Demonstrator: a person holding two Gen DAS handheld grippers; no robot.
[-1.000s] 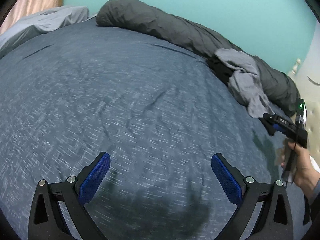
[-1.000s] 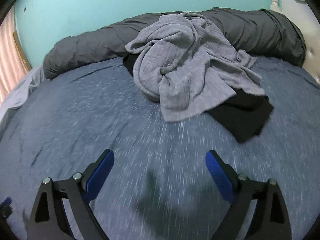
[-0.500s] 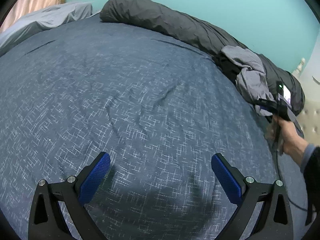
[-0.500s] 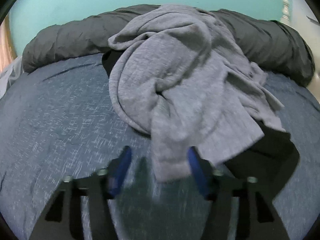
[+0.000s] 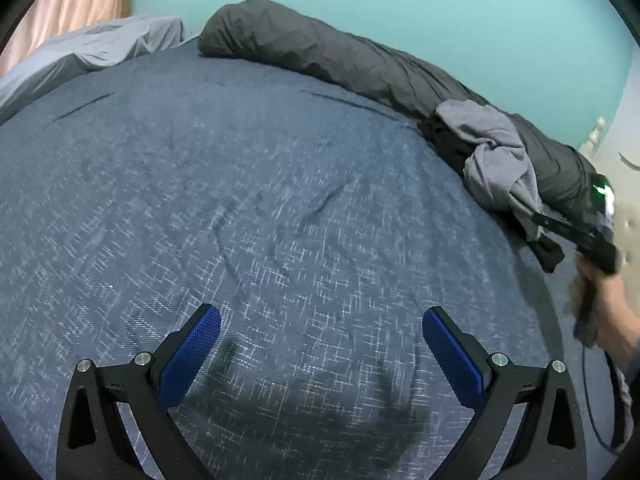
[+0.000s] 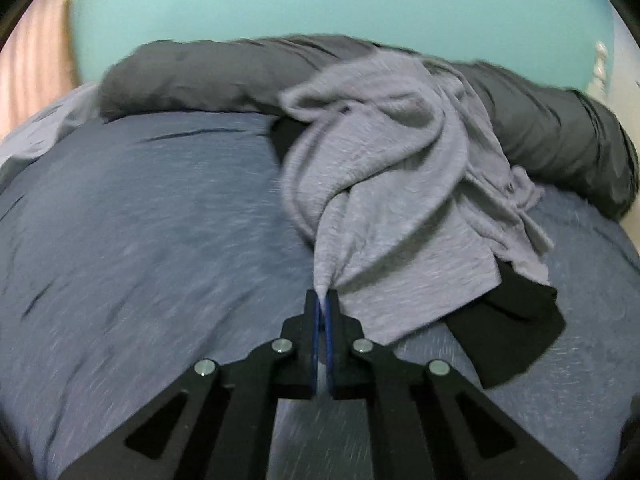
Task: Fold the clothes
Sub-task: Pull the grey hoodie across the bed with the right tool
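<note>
Right gripper (image 6: 322, 300): jaws closed on crumpled grey knit garment (image 6: 400, 184), pinched hem hidden between pads.
Left gripper (image 5: 321, 332): jaws wide apart, empty.
Black garment (image 6: 516, 332): at 3 o'clock, mostly buried under grey.
Blue bedspread (image 5: 240, 200): motion-blurred.

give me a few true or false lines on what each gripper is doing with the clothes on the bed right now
1. The right gripper is shut on the grey garment. True.
2. The left gripper holds cloth. False: it is open over the bare blue bedspread.
3. A black garment lies partly under the grey one. True.
4. The grey garment is folded flat. False: it is a crumpled heap.
5. The clothes lie beside the rolled dark duvet. True.
</note>
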